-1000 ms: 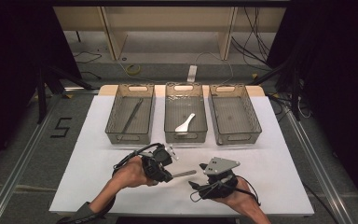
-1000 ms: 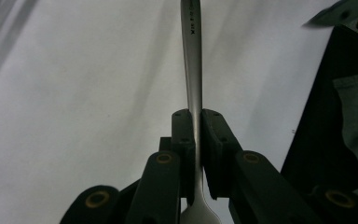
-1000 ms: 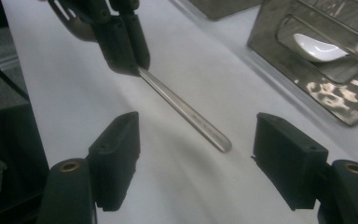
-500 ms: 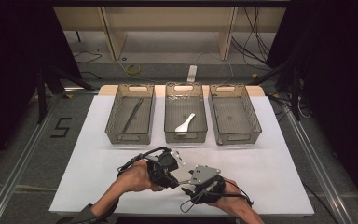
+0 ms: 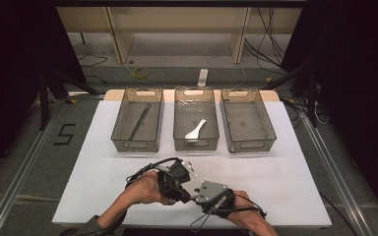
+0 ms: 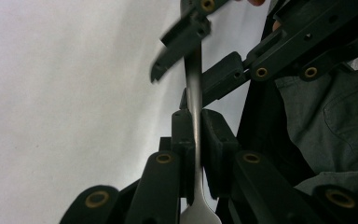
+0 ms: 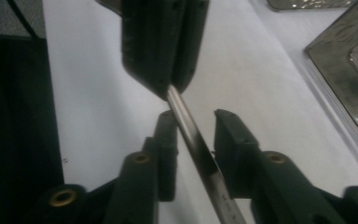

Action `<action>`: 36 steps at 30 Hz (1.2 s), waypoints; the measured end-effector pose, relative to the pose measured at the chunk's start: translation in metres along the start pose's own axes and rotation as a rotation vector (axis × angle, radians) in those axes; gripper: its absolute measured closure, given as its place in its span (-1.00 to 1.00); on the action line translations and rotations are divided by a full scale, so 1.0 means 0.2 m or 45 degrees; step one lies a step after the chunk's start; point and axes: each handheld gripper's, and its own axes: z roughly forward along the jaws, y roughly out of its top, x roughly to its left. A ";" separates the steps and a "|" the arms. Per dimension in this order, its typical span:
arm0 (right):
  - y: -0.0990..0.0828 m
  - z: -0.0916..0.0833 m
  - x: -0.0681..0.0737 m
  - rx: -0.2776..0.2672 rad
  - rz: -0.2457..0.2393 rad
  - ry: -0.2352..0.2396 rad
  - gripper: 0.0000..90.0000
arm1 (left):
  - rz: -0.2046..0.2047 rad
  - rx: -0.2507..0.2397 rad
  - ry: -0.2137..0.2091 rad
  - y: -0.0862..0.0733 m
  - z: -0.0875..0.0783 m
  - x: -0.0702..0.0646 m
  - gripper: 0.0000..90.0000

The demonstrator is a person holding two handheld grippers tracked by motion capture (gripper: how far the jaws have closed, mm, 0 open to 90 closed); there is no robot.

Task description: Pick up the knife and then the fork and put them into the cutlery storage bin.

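Slim metal utensil handle [image 6: 194, 93] is held off the white bench [image 5: 295, 167] at the near edge, bridging the two tools. In the left gripper view its long axis runs straight up the frame along the left tool [image 6: 195, 140], widening at the bottom edge, so the broader end sits back toward that tool's body and the thin shaft points out past the tips. Which kind of utensil it is, cannot tell. Left tool is pressed together on the shaft, both pads touching it. Further up, the shaft passes between the jaws of the other tool, which comes in from the upper right.

In the right gripper view the same shaft [image 7: 191, 135] runs diagonally from bottom centre up and left, lying in the gap of the right tool [image 7: 193, 140]. That tool is spread: the left pad looks just beside or touching the shaft, the right pad stands apart from it. The far end of the shaft disappears into the closed black pads of the left tool [image 7: 161, 42] at the top.

From the high view the left tool [image 5: 189, 189] and right tool [image 5: 197, 191] meet tip to tip near the front edge; the utensil is too small to make out there.

Three clear trays sit side by side further back: left tray [image 5: 123, 120] holds a dark stick [image 5: 140, 121], middle tray [image 5: 179, 118] a white spoon [image 5: 195, 130], right tray [image 5: 268, 123] shows nothing inside
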 end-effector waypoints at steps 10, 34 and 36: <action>0.01 0.01 0.06 0.083 -0.197 0.096 0.95 | 0.023 0.002 -0.074 0.00 0.01 0.03 0.82; -0.06 -0.04 -0.06 0.117 -0.071 -0.034 0.95 | -0.065 -0.403 0.263 -0.05 -0.19 0.08 -0.46; -0.07 -0.04 -0.07 0.116 -0.049 -0.045 0.95 | -0.070 -0.437 0.284 -0.06 -0.20 0.08 -0.48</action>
